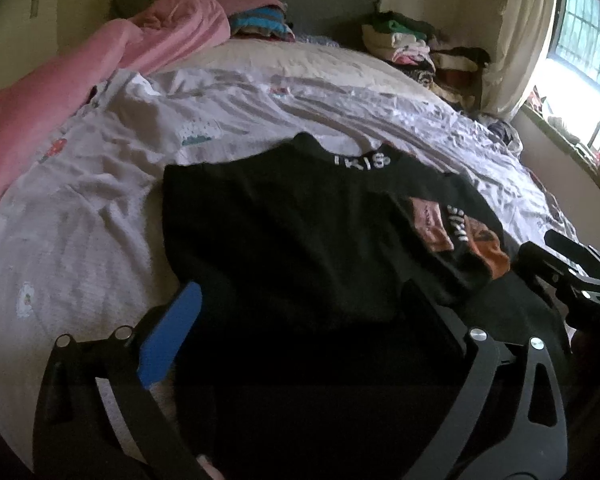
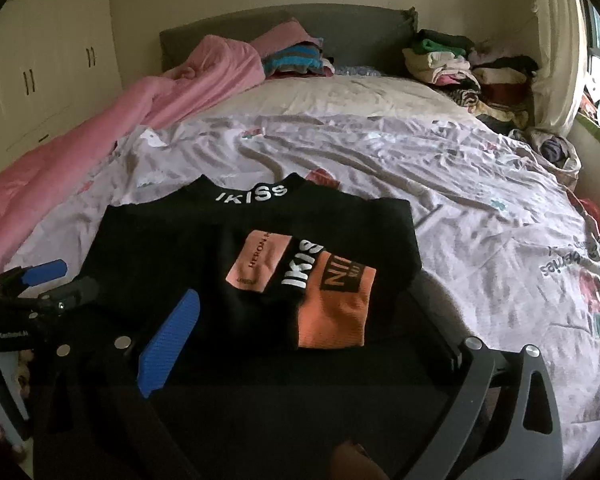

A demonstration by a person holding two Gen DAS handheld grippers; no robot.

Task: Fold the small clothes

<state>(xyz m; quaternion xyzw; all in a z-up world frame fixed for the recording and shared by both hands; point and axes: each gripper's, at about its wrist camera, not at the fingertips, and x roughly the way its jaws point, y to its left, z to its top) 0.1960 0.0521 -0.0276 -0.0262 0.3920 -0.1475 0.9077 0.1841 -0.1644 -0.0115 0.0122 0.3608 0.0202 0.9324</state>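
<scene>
Cloth this soft and light sags when lifted, so with your left gripper (image 1: 300, 320) and right gripper (image 2: 308, 328) both wide and empty over the black top (image 2: 204, 264) lying on the bed (image 2: 480, 220), pinch its 2 near hem corners.

Left gripper (image 1: 300, 320): jaws spread wide, nothing clamped between them; blue pad (image 1: 172, 336) on one finger faces inward, the opposite finger is dark. Angled downward. Right gripper (image 2: 300, 328): jaws likewise spread wide, gripping nothing, blue pad (image 2: 170, 344) facing inward; same downward tilt. The two grippers sit side by side, each visible at the edge of the other's view, jaws apart and not touching.
</scene>
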